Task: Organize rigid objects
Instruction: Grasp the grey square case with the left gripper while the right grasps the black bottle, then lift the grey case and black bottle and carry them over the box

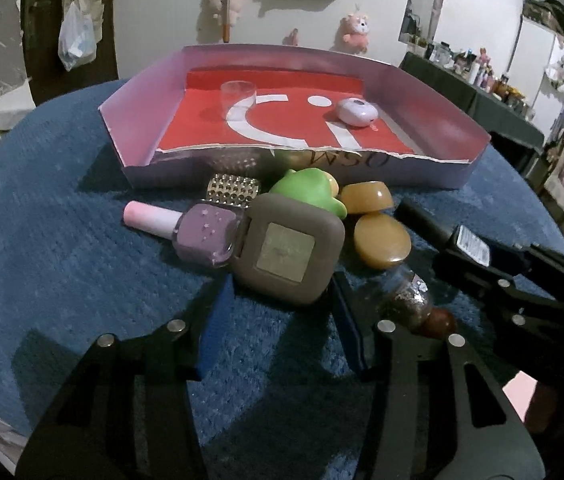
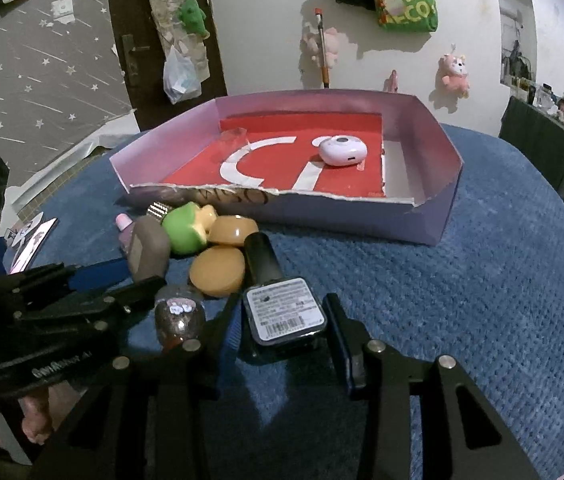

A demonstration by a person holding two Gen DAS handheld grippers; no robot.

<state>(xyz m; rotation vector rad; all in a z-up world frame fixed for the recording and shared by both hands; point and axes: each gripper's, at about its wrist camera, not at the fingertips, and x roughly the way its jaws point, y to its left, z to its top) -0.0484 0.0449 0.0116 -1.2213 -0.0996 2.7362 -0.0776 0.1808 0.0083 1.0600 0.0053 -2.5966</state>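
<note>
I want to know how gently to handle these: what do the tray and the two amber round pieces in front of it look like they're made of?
The tray looks like thin cardboard, matte lilac outside with a red printed floor: its near wall is torn ragged and shows a pale paper edge. The two amber round pieces look like hard glossy plastic or resin, hard to tell which: smooth domes with sharp light highlights.

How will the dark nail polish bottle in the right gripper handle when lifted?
Dark nail polish bottle looks rigid, glassy, so probably slick against the right gripper pads. It lies on its side, held at the base; the long cap may droop. Likely fragile if dropped.
</note>
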